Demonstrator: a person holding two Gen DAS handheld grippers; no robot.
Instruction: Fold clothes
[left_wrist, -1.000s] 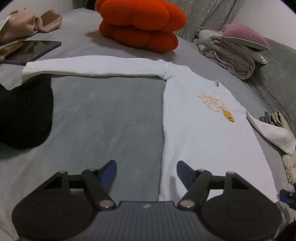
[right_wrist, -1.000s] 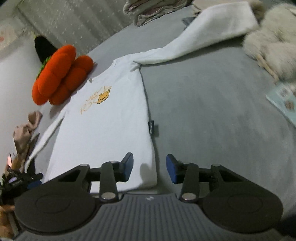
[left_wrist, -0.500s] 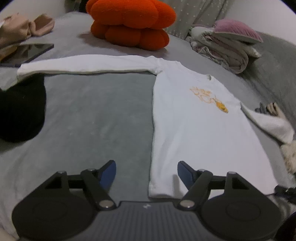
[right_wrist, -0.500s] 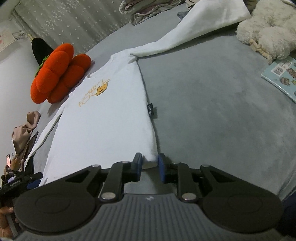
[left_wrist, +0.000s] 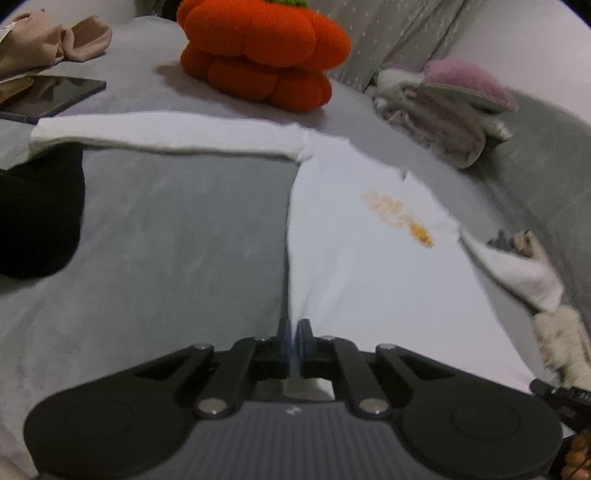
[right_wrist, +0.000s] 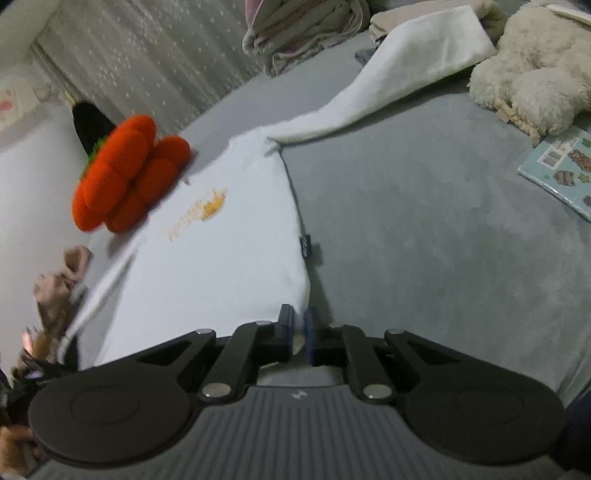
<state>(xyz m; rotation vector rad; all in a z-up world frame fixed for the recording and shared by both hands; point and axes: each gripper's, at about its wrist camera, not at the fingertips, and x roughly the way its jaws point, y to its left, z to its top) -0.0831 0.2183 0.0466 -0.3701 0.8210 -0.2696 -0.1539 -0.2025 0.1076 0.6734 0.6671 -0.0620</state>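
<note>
Showing an unreadable orange print, white shirt, dark side tag

Dim, flat indoor light with soft shadows; both fisheye views are motion-blurred and bowed at the edges.

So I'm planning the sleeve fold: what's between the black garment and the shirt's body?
Bare grey bedcover, seen in the left wrist view. The black garment lies left, the shirt right, its sleeve spanning the far edge.
</note>
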